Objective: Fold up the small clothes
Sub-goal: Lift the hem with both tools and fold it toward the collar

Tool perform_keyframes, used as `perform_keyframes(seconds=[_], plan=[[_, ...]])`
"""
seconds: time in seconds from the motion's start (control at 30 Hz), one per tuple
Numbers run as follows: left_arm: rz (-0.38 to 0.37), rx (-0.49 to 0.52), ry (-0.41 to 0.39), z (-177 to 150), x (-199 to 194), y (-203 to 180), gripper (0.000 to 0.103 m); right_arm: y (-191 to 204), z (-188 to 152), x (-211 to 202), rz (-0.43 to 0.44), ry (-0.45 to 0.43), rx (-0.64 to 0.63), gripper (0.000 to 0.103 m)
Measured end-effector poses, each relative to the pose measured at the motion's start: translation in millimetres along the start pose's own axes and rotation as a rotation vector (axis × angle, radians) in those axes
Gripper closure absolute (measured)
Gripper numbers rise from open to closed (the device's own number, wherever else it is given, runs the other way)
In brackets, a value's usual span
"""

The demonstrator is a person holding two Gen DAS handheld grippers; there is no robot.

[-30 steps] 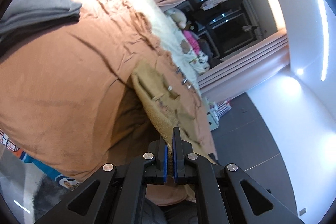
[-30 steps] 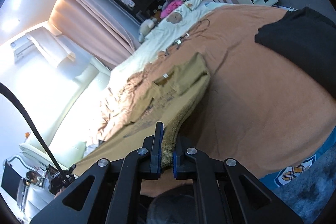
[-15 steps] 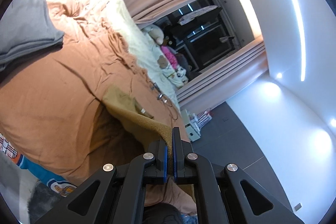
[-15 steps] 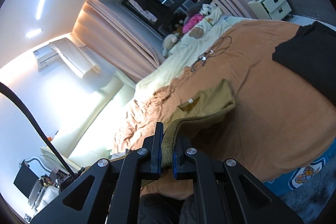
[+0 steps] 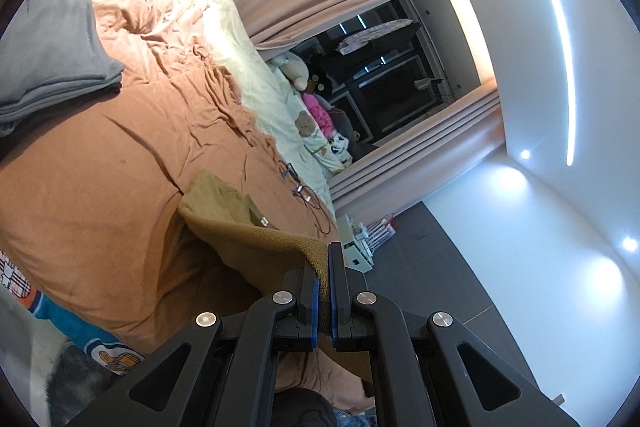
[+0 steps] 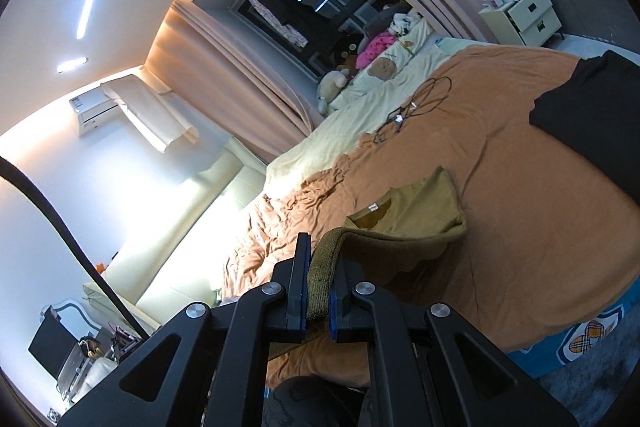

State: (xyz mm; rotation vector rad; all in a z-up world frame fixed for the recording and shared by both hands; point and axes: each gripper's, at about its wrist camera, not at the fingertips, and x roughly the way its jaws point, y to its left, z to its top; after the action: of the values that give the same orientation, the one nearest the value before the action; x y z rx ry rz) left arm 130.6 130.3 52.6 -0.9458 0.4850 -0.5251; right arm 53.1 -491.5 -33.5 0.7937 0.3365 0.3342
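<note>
Bedroom with pink pleated curtains [image 5: 420,163] and a big bed [image 5: 100,195] under a rust-brown, softly wrinkled cover. Cream sheet [image 6: 340,131] along the far side, with plush toys [image 6: 376,47] piled by the dark window. Olive-tan knit shirt [image 6: 424,203] near the middle of the bed, collar end with a small white tag flat on the cover, ribbed hem end lifted up off it. Left hand-held gripper [image 5: 323,291] clamped tight on one hem corner, right hand-held gripper [image 6: 319,291] pinched shut on the other, thick fuzzy fabric bunched between the blue pads. Folded grey garments [image 5: 52,51] stacked off toward the headboard, a black garment [image 6: 592,123] near the foot end, thin cable [image 6: 416,103] loose on the cover beyond the shirt. Plenty of bare cover around the shirt on all sides. White nightstand [image 6: 524,15] past the bed's far corner.
</note>
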Motion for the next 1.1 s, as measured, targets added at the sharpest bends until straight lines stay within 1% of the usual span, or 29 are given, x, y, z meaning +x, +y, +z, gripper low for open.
perform_keyframes(seconds=[0.2,0.37,0.7,0.83,1.1], plan=[[0.031,-0.039,0.024,5.2,19.5,20.1,0.1,-4.0,12.1,30.3,-0.03,0.026,0.027,0.099],[0.06,-0.055,0.037,10.9,38.7,33.4,0.1,-4.0,23.4,47.3,-0.057,0.039,0.045,0.099],[0.119,-0.058,0.071,22.2,83.1,47.5,0.1,-10.0,38.2,78.8,-0.099,0.071,0.076,0.099],[0.147,-0.055,0.082,25.6,99.5,54.1,0.1,-17.9,39.1,87.7,-0.11,0.086,0.089,0.099],[0.212,-0.067,0.123,30.9,141.5,79.5,0.1,-31.2,51.4,116.9,-0.151,0.122,0.121,0.099]])
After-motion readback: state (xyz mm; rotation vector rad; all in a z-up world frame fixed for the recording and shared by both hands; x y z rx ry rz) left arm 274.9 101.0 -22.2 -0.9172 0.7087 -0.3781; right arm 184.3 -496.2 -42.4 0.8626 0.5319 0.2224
